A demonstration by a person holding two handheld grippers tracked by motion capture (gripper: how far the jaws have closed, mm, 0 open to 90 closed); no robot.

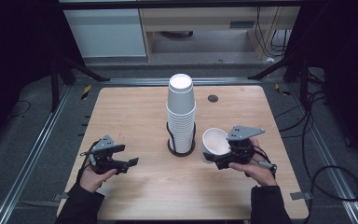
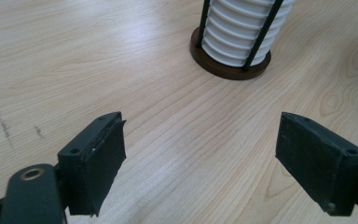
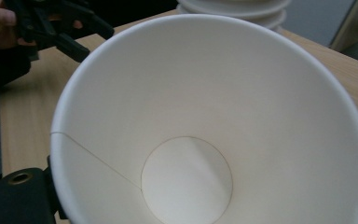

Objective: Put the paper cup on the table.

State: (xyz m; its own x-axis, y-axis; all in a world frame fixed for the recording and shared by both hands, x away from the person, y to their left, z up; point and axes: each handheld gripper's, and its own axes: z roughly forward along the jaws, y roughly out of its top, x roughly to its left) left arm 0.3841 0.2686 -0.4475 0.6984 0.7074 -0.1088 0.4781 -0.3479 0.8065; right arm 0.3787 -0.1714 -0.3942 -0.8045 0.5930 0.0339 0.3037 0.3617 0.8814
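1. Paper cup (image 1: 214,142), white, is clamped in the right gripper (image 1: 220,157) just right of the cup stack, tilted with its mouth toward the camera; in the right gripper view the cup (image 3: 214,121) shows its round base and a side seam.
2. Right fingers: clamped on the cup's lower wall, judging by the high view; the contact itself is hidden behind the cup.
3. Left gripper (image 1: 121,161): fingers (image 2: 93,163) wide apart, nothing between them, low above the bare worktop (image 2: 74,56).
4. Handling (judgement): very light, thin-walled, easily dented. Rolled rim is the stiffest part; a gentle hold on the wall near the rim or base suits best. Smooth surface, may slip if the squeeze is light.
5. Stack of cups (image 1: 181,114), upside down, stands in a wire holder with a dark round base (image 2: 230,65) at worktop centre.
6. Writing: none legible on cup, stack or holder.
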